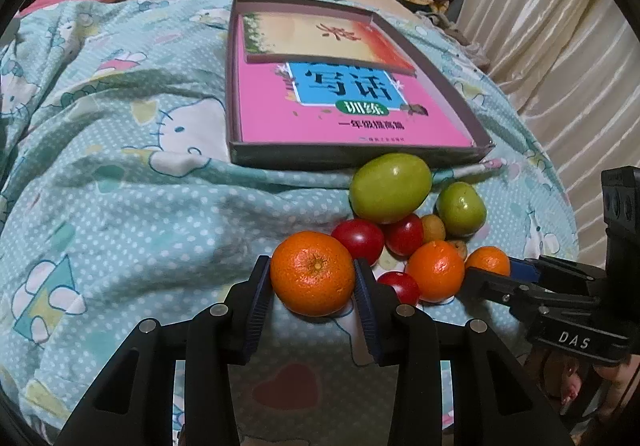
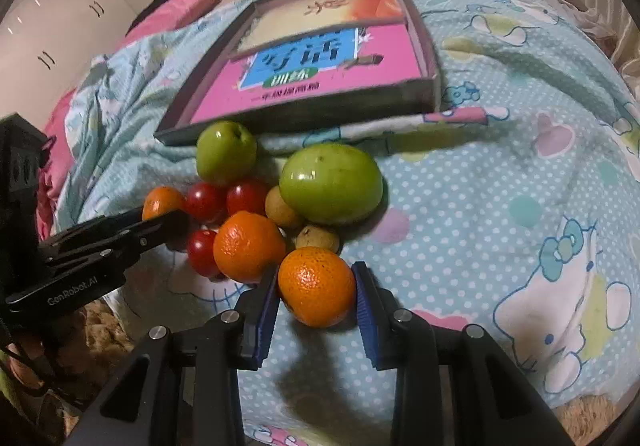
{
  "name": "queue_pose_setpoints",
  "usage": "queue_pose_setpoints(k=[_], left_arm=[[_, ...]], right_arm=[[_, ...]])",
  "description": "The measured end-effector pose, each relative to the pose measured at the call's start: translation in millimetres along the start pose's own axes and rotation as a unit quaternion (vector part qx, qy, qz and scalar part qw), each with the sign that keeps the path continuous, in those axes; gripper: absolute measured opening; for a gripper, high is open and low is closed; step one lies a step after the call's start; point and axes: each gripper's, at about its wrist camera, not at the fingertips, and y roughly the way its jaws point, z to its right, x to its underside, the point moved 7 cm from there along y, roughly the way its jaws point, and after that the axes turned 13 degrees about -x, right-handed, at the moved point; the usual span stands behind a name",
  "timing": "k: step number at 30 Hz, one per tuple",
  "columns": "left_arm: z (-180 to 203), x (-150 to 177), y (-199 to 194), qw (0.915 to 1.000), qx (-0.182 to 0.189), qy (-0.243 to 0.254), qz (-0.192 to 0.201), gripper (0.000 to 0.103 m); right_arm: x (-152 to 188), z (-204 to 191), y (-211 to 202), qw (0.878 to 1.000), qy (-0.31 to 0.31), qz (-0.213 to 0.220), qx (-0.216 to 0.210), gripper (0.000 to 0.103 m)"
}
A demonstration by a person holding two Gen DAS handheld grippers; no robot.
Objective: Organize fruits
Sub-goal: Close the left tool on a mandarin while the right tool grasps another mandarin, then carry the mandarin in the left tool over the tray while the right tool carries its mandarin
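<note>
Because the fruits lie heaped together on the bed's patterned sheet [image 1: 120, 214] just short of the shallow box [image 1: 452, 98], which I judge to be where they belong, each gripper takes one orange from the near edge of the heap. The left gripper [image 1: 314, 280] has its jaws narrowed onto a large orange [image 1: 312, 278], both pads touching its sides, cherry tomatoes [image 1: 358, 240] just beyond. The right gripper [image 2: 316, 292] likewise closes on a smaller orange [image 2: 316, 292]: its left pad touches, while its right pad looks barely apart.

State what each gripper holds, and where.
Left gripper: orange, pads on its two sides. Right gripper: another orange, likewise by its sides.
</note>
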Motion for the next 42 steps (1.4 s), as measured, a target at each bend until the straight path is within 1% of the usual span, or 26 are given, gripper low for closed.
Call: queue_pose_setpoints(k=[5,11,16,22,33,42], left_arm=[[-6,-2,-9,0.9999,0.0,-0.011,0.009,0.042],[-8,-2,-21,0.9996,-0.005,-0.006,0.027,0.042],[-3,-7,-32,0.9987,-0.016,0.007,0.049,0.042],[3,-18,-41,0.9975,-0.012,0.008,0.068,0.042],[6,-39,-33,0.9966,-0.017,-0.003,0.081,0.042],[2,-55,-25,0.9961,-0.021,-0.016,0.084,0.042]], right_arm=[[-7,-6,-15,0.999,-0.005,0.033,-0.01,0.036],[-13,-10,-28,0.998,-0.011,0.06,-0.022,0.036],[-24,-13,-41,0.996,-0.026,0.087,-0.019,0.036],[-40,-18,-46,0.992,-0.051,0.114,-0.01,0.036],[-72,-12,-49,0.986,-0.065,0.154,-0.004,0.036],[-91,-8,-41,0.984,-0.076,0.163,0.004,0.036]])
